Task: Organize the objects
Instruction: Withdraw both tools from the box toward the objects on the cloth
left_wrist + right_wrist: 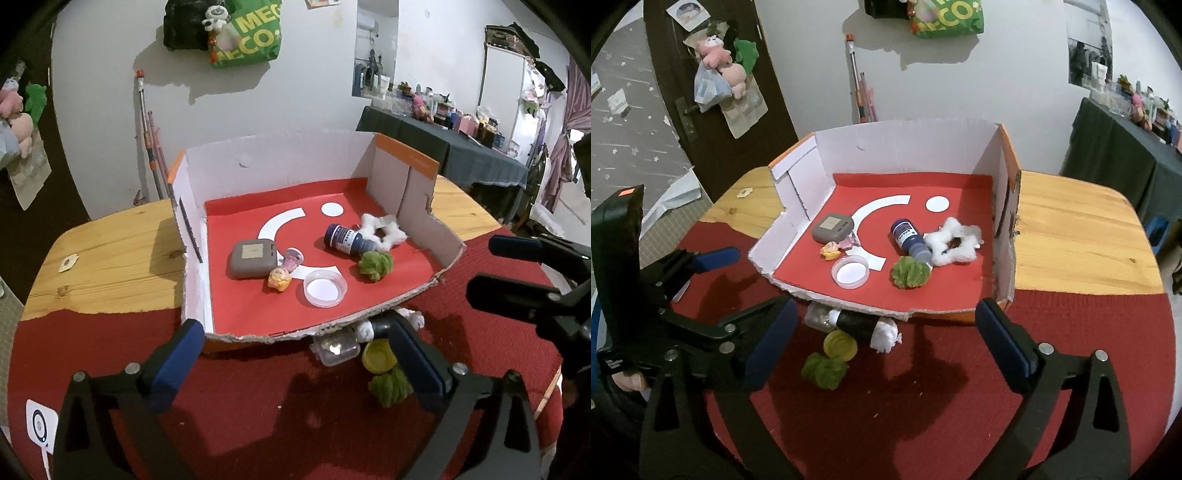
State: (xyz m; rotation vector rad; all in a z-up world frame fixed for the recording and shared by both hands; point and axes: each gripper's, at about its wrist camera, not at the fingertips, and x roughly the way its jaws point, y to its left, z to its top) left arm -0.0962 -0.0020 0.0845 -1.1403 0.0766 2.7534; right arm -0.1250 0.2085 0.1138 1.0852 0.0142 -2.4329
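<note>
Both my left gripper (291, 354) and right gripper (886, 339) fingers gape empty before the box (295, 162); next I reach for the yellow lid (840, 345) lying just outside it.

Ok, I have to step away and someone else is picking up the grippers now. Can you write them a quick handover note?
Left gripper: open, nothing between its fingers. Right gripper: open, also empty.

In the cardboard box: grey case, small figurines, clear lid, dark blue bottle, white fluffy ring, one green plush.

Outside the box, on the red cloth by its torn front edge: clear container, dark bottle with white fluff, yellow lid, second green plush.

Done: six or so items boxed. Left: those four, if they belong inside too.
</note>
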